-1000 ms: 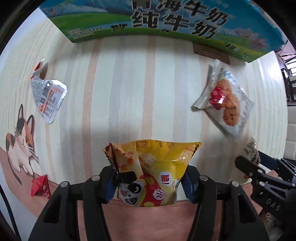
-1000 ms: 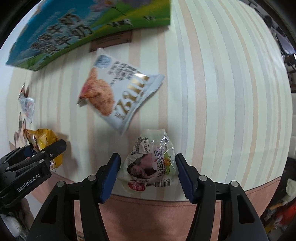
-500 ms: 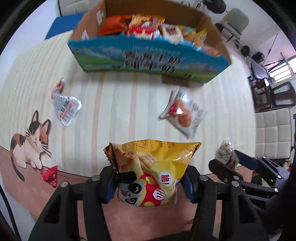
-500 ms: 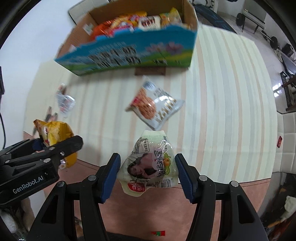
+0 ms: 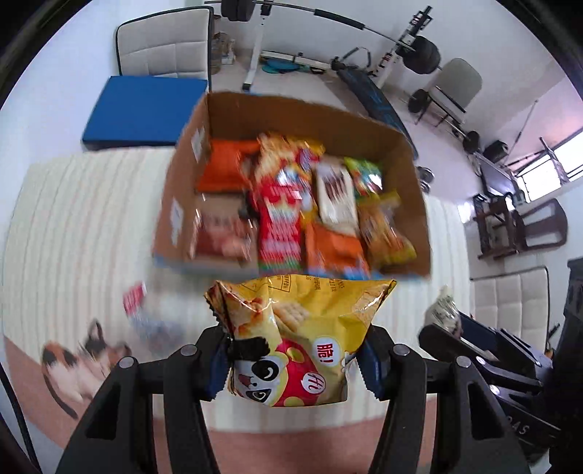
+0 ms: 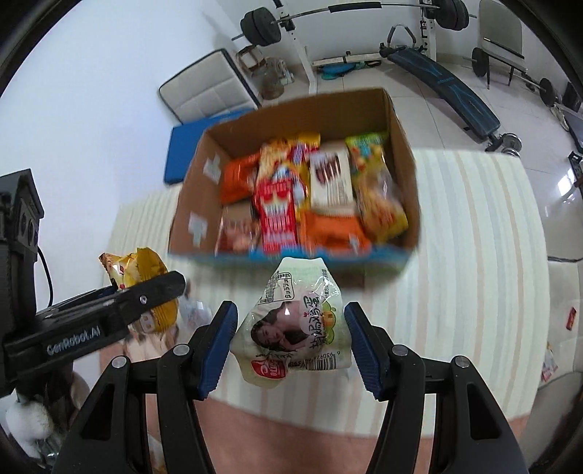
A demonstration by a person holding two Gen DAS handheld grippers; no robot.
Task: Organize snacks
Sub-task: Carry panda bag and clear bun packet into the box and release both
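yellow panda-print snack bag [image 5: 298, 339], pale green-white packet [image 6: 297, 324], brown box [image 5: 397, 146], cream striped cloth [image 6: 473, 233], blue fingers [image 6: 364, 350]

You're working in a home, in a room doubling as a gym: a barbell rack [image 6: 291, 22] and sit-up bench [image 6: 448, 87] stand on the tiled floor, past padded chairs [image 5: 164, 47] (a cat-print tablecloth [image 5: 80, 357] too).

The left gripper [image 5: 293, 359] has black arms, blue pads and round silver screws; the right gripper [image 6: 289, 341] looks the same; white letters mark one side.
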